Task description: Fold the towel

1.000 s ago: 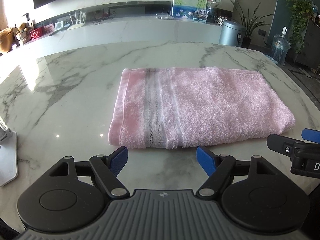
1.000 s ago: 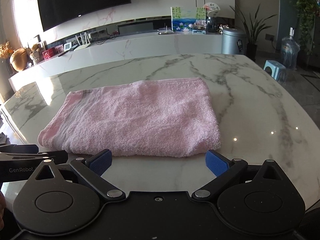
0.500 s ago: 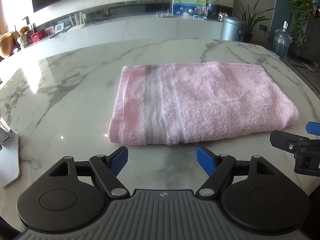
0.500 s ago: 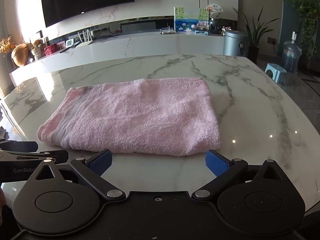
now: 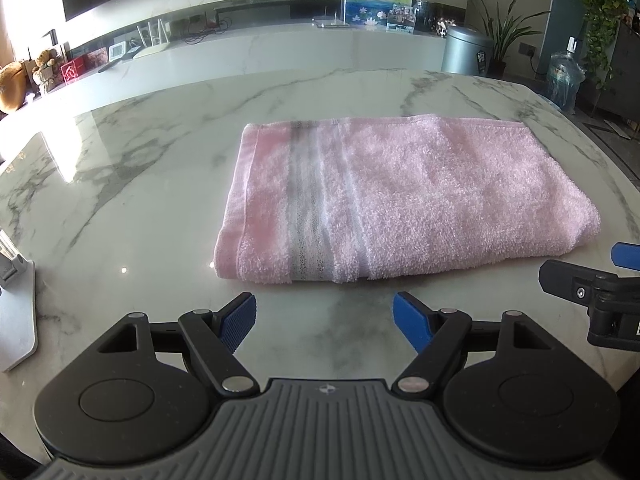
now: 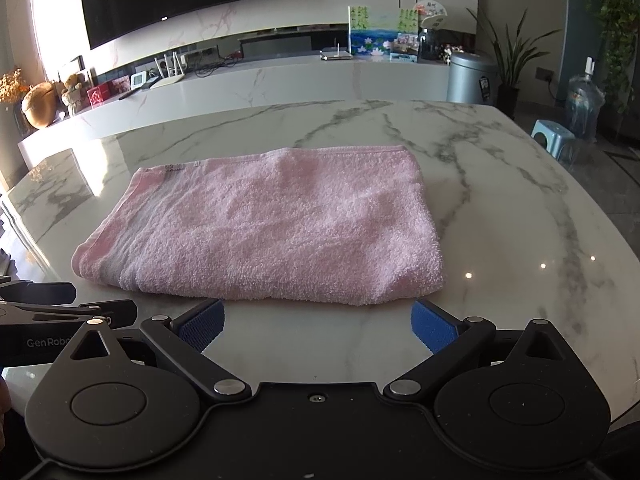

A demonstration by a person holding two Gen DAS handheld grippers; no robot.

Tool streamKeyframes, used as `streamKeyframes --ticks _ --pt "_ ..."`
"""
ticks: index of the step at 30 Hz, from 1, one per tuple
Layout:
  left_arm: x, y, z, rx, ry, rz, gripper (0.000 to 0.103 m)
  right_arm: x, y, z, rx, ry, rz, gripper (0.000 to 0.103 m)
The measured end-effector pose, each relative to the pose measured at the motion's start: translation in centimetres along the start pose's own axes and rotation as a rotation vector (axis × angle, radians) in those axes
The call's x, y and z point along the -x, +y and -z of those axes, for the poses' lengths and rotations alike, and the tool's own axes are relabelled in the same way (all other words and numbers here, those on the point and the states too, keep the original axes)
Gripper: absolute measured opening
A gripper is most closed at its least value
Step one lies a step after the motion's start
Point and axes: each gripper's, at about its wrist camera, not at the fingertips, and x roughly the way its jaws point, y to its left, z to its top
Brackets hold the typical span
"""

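One folded pink towel (image 5: 404, 200) lying flat, long axis left-right, both hand-held grippers (image 5: 324, 318) (image 6: 316, 320) spread wide, empty.

1. A white marble table (image 5: 160, 184) with grey veining and a glossy, light-reflecting top is seen in both wrist views.
2. A pink towel (image 5: 400, 204), folded into a flat rectangle, is laid directly on the table, with a grey and white woven band near its left end.
3. A pale grey flat base (image 5: 18, 320) is set on the table well to the left of the towel, near the table's front edge.
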Motion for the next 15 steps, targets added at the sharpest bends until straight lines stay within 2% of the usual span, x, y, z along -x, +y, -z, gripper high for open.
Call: streamKeyframes --ticks 15 --pt "-0.12 -0.04 0.06 0.001 0.009 0.005 0.075 -0.42 0.19 0.02 0.011 0.006 -0.003 0.1"
